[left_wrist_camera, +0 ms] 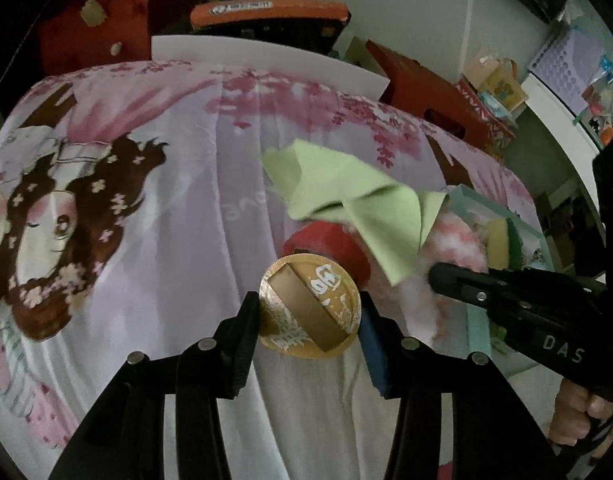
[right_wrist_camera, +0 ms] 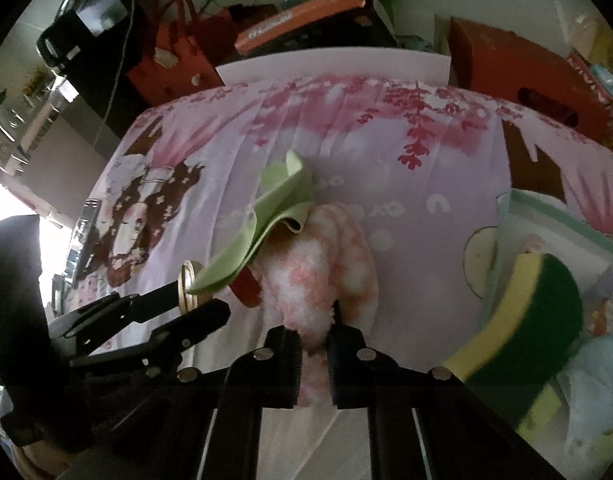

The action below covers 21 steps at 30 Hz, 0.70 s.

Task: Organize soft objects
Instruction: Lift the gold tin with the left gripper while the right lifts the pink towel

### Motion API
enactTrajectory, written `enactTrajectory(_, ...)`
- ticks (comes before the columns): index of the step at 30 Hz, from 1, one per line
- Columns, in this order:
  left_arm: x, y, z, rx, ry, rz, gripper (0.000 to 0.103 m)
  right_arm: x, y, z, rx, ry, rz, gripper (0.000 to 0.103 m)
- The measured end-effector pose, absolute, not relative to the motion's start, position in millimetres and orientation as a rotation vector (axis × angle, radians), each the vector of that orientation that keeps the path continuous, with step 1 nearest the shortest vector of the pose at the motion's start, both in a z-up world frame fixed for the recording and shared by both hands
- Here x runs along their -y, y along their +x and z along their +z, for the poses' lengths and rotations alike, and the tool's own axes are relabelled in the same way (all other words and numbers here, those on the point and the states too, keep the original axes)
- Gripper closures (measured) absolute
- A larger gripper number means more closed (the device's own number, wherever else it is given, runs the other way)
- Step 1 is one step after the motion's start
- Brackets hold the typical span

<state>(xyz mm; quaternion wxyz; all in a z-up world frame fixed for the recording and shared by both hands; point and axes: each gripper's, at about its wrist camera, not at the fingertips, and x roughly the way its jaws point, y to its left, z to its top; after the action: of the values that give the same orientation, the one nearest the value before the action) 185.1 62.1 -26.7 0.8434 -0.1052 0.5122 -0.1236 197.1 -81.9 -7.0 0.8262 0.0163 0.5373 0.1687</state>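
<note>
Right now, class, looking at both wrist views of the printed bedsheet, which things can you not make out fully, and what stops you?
- Red object: left wrist view, mostly covered by the light green cloth and the round gold lid.
- Fluffy pink-and-white soft item: right wrist view, its lower end hidden between the right tongs.
- Contents of the pale teal box: right wrist view, blurred, blocked by the yellow-and-green sponge.

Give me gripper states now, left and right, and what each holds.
Left gripper: closed on the gold round lid.
Right gripper: closed on the pink-and-white fluffy cloth, which has a green cloth draped over it.
</note>
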Motion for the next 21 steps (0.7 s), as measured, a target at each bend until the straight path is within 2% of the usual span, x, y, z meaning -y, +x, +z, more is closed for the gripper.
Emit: enactTrajectory(21, -60.0, 111.5, 71.7, -0.954, -0.207, -0.235, 0.054, 115.9, 106.2, 102.1, -0.960, 0.059, 0.333, 0.093)
